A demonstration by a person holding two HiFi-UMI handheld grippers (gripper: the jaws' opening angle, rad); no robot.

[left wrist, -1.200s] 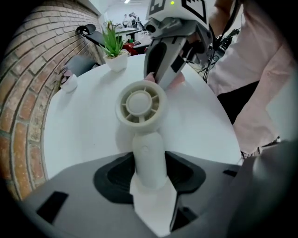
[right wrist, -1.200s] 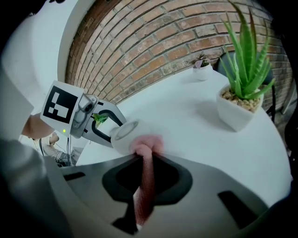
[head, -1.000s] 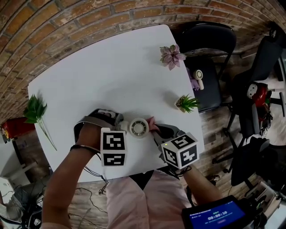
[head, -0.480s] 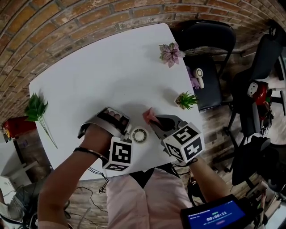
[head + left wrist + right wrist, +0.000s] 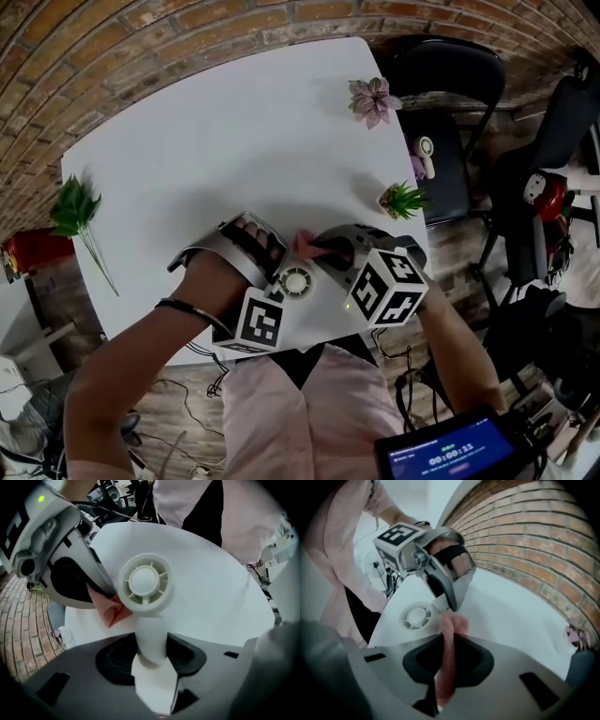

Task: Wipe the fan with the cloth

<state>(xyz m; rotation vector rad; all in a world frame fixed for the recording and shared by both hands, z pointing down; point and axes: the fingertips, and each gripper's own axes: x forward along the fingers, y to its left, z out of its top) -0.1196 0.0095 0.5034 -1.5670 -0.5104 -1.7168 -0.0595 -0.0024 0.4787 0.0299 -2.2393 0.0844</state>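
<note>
The small white hand fan (image 5: 296, 280) is held by its handle (image 5: 151, 641) in my left gripper (image 5: 281, 287), which is shut on it; its round grille head (image 5: 144, 584) faces the left gripper view. My right gripper (image 5: 317, 251) is shut on a pink cloth (image 5: 305, 242), which runs up between its jaws (image 5: 446, 667). The cloth's folded tip (image 5: 110, 609) lies against the lower left rim of the fan head. In the right gripper view the fan (image 5: 417, 616) sits just left of the cloth tip, below the left gripper (image 5: 440, 564). Both are held low over the white table (image 5: 216, 141).
On the table are a green leafy sprig (image 5: 75, 211) at the left edge, a pink-leaved plant (image 5: 373, 98) and a small green plant (image 5: 403, 200) near the right edge. A black chair (image 5: 450, 122) beside the table carries another small fan (image 5: 424, 155). A timer screen (image 5: 450, 455) shows at bottom right.
Both grippers have rolled, their marker cubes now facing differently. The right gripper and the cloth have closed in on the fan head, so the cloth now rests against its rim.
</note>
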